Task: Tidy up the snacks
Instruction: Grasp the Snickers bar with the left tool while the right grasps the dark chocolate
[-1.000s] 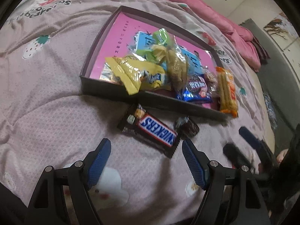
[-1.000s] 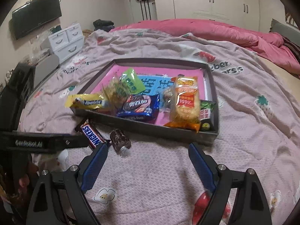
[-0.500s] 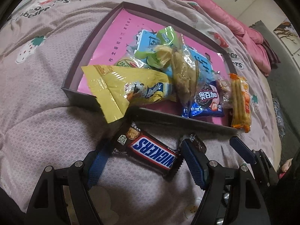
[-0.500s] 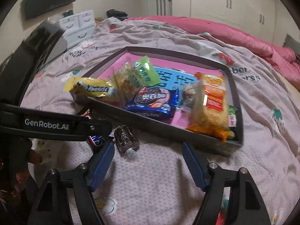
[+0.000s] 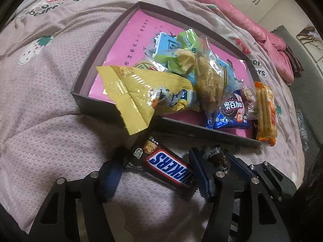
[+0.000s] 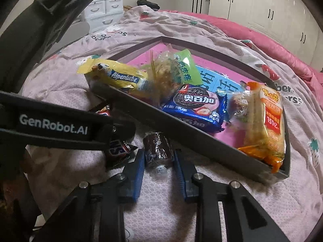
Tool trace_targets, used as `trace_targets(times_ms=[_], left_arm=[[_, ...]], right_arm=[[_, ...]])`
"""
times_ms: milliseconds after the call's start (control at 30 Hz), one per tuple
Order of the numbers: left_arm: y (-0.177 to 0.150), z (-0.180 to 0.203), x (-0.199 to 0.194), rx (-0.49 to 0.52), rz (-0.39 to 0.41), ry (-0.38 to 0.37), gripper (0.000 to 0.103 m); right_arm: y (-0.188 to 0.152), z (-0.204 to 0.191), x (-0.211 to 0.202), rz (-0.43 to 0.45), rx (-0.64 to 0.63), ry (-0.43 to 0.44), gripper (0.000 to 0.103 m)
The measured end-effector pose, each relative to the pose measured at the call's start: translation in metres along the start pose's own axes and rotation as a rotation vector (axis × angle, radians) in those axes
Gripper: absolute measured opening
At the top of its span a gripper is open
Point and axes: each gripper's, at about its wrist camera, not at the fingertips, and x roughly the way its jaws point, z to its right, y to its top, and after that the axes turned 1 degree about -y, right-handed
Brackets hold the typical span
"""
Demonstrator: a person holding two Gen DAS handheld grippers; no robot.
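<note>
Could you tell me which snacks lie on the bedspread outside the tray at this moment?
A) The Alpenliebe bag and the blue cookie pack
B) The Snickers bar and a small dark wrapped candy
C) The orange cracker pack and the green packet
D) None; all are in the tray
B: the Snickers bar and the small dark wrapped candy lie on the bedspread in front of the tray, with each gripper's jaws closing around one.

Both fisheye wrist views look steeply down from close above the bed (image 5: 50,137), the left facing the tray (image 5: 97,104) from its near-left corner, the right from farther right, sharing the tray and the Snickers bar (image 5: 167,167).
</note>
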Motion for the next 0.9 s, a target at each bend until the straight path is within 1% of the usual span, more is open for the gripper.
trace_targets(times_ms=[167,200,267,333,400,533,600,767,833,900], left_arm=[[-0.004,0.004,-0.003,0.04,0.011,0.022,0.056],[-0.004,0.005,-0.003,0.049,0.011,0.024,0.052],[-0.007,0.008,-0.006,0.066,0.01,0.019,0.047],[-0.009,0.011,-0.008,0.089,0.014,0.022,0.046],[-0.011,0.011,-0.01,0.097,0.007,0.014,0.042],[-0.015,0.013,-0.017,0.129,0.001,0.013,0.039],[-0.018,0.015,-0.021,0.143,0.002,0.015,0.035],[-0.022,0.015,-0.032,0.163,-0.001,0.007,0.034],[-0.025,0.016,-0.035,0.171,-0.005,0.004,0.031],[-0.026,0.016,-0.037,0.175,-0.013,-0.003,0.03]], right_arm=[[-0.001,0.014,-0.011,-0.011,0.076,0.01,0.028],[-0.001,0.017,-0.014,-0.007,0.09,0.016,0.028],[-0.001,0.022,-0.023,0.01,0.12,0.026,0.027],[-0.001,0.026,-0.03,0.026,0.139,0.031,0.027],[-0.001,0.03,-0.036,0.041,0.16,0.033,0.027],[-0.001,0.038,-0.041,0.046,0.19,0.031,0.027],[-0.001,0.04,-0.044,0.053,0.204,0.038,0.026],[-0.003,0.044,-0.052,0.077,0.227,0.046,0.027],[-0.003,0.045,-0.055,0.083,0.237,0.051,0.027],[-0.004,0.046,-0.057,0.088,0.24,0.053,0.026]])
